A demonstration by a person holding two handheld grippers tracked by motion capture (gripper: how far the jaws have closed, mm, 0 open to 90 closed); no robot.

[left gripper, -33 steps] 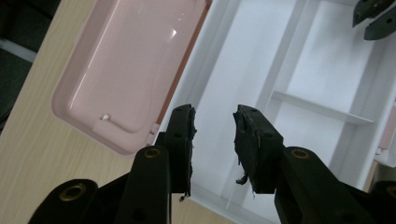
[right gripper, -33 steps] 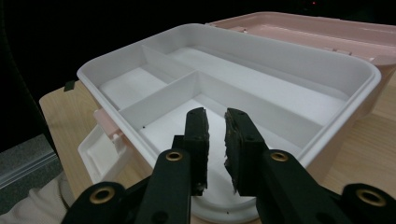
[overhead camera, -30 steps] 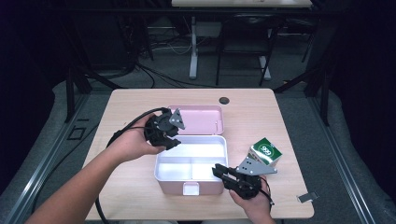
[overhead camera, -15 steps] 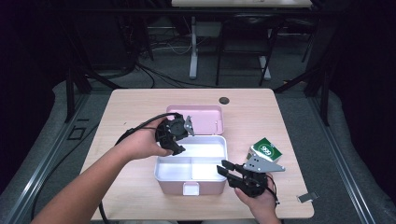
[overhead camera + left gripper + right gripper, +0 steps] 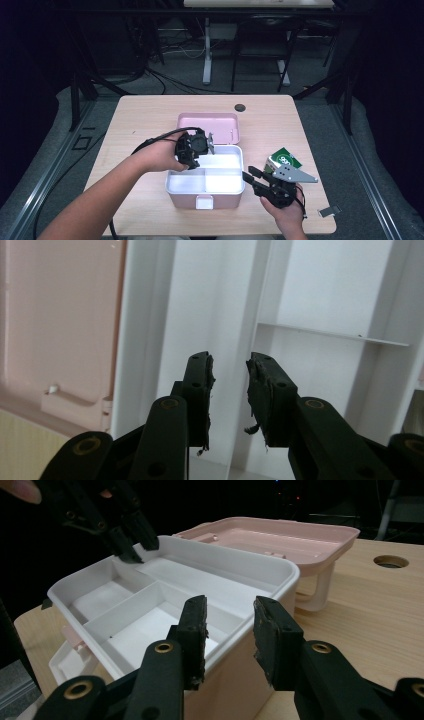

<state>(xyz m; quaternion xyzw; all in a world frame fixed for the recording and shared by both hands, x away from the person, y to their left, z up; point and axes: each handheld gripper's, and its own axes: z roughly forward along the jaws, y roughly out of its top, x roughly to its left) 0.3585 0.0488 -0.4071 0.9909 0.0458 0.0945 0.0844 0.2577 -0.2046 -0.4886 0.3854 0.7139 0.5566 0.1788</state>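
The left claw [image 5: 196,149] has been travelling from the left edge of the open pink plastic box with its white divided tray [image 5: 206,175] in over the tray's far left corner, and it is now pointing down into the tray. Its jaws have just been closing and are now standing only a little apart, with nothing between them; seen from the left gripper view, the left claw [image 5: 230,371] is hanging over the white tray wall [image 5: 150,330], just beside the long back compartment. The right claw [image 5: 250,176] has been edging in toward the box's right side, its jaws having just been opening a little; they are standing partly apart, holding nothing. To my eye both hands are now closing on the tray, which suggests that the work is turning to the box itself.

The box is sitting in the middle of the pale wooden tabletop [image 5: 150,112], its pink lid [image 5: 209,125] lying flung open behind it. From the right gripper view, the right claw [image 5: 231,609] is hovering just short of the tray's near right rim [image 5: 260,585], not touching it. A green and white packet [image 5: 283,158] is lying on the tabletop just behind the right hand, apart from the box.
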